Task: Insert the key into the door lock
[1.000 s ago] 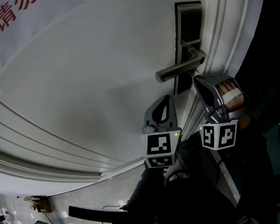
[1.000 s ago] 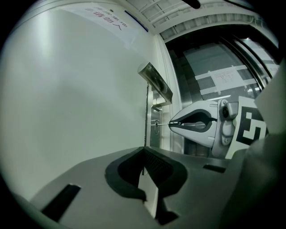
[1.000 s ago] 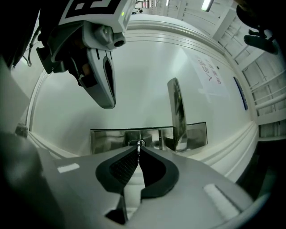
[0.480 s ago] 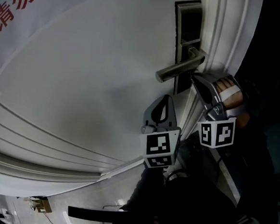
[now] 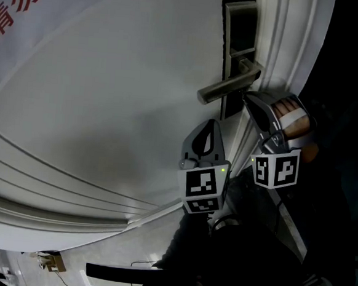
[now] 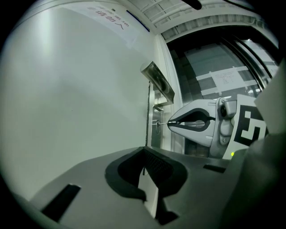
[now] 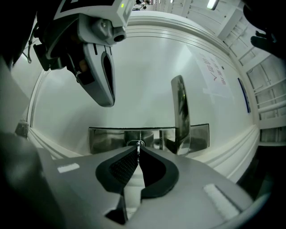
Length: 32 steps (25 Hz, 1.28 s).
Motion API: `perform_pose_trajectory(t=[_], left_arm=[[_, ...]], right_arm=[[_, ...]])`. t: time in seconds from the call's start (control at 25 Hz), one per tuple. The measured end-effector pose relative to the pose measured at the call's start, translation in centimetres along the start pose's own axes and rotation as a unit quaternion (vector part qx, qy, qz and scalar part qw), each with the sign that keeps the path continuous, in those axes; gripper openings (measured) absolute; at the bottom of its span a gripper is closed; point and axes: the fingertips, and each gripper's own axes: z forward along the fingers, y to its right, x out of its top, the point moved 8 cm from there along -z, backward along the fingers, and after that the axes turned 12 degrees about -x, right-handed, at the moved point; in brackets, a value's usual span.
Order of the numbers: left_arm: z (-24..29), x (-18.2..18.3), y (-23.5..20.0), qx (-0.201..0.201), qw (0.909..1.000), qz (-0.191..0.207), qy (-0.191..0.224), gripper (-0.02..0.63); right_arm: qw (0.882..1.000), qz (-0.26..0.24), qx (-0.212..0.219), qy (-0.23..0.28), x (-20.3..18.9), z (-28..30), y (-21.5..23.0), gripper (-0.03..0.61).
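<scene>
The right tool (image 7: 138,150), at the lower middle of the right gripper view, is pressing its two jaws together on a thin metal key (image 7: 139,144). The key is pointing straight ahead at the shiny lock plate (image 7: 107,138), which is running across the middle of that frame. Its tip is meeting the small round keyhole on the plate. How far it is reaching in cannot be told.

The lever handle (image 7: 179,107) is standing out from the plate just to the right of the key, apart from it.

In the left gripper view the same key (image 6: 161,122) is showing as a short sliver at the middle right. It is bridging the nose of the right tool (image 6: 172,122) and the lock plate (image 6: 156,129), under the handle (image 6: 158,80).

The left tool (image 6: 144,153) is keeping its jaws together on nothing. It is hovering beside the white door (image 5: 108,103).

In the head view the left tool (image 5: 212,123) is sitting just right of centre, below the handle (image 5: 223,89). It is clear of the handle and of the lock plate (image 5: 237,27) at the upper right. The right tool (image 5: 248,99) is slanting in from the right edge, its tip lying close under the handle. A sheet with red characters (image 5: 17,9) is hanging on the door at the upper left.
</scene>
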Motion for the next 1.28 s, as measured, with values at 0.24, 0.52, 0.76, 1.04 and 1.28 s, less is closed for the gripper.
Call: perform_pose_trajectory(t=[0.24, 0.52, 0.76, 1.04, 1.28], left_arm=[[0.11, -0.03, 0.12, -0.002, 1.0, 0.0, 0.001, 0.002], [0.28, -0.05, 0.23, -0.004, 1.0, -0.001, 0.003, 0.002], [0.34, -0.02, 0.24, -0.004, 1.0, 0.0, 0.005, 0.002], [0.31, 0.03, 0.26, -0.004, 1.0, -0.001, 0.005, 0.002], [0.47, -0.03, 0.32, -0.007, 1.0, -0.001, 0.003, 0.002]], right_arm=[[1.0, 0.011, 0.006, -0.003, 0.02, 0.07, 0.06, 0.012], [1.0, -0.011, -0.001, -0.002, 0.05, 0.08, -0.07, 0.012], [1.0, 0.004, 0.007, -0.004, 0.0, 0.15, 0.11, 0.012], [1.0, -0.031, -0.001, -0.003, 0.09, 0.13, -0.08, 0.012], [0.999, -0.043, 0.002, -0.001, 0.1, 0.16, -0.1, 0.012]])
